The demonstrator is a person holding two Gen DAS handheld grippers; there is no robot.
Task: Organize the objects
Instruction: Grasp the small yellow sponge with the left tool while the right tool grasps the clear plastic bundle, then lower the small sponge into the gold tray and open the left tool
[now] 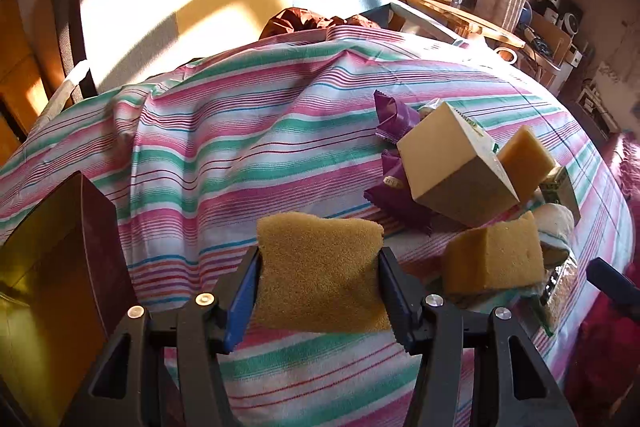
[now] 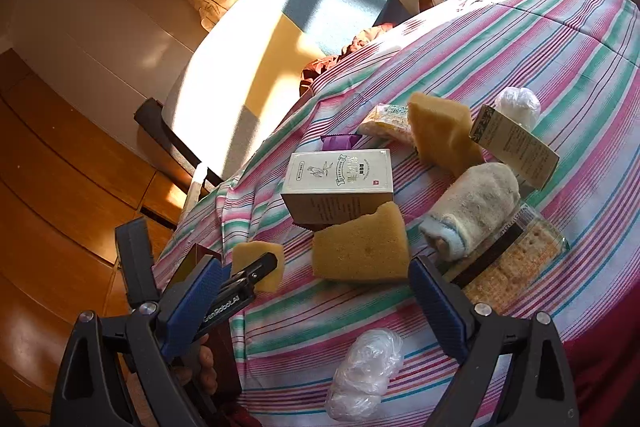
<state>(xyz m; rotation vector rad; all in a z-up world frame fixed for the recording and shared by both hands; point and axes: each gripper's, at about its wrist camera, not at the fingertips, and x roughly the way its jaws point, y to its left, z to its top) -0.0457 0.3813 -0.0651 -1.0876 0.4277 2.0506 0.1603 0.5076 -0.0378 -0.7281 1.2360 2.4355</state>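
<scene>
While left gripper point(image 1: 318, 269) pinches sponge point(image 1: 320, 267), I aim for dark box point(image 1: 60, 267).
Right gripper point(image 2: 316, 291) spread, idle; release low, squarely inside.

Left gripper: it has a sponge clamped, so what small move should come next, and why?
Probably carry the sponge left toward the dark open box. The left gripper grips it clear of the striped cloth, and the box stands beside it, seemingly the collecting place.
</scene>
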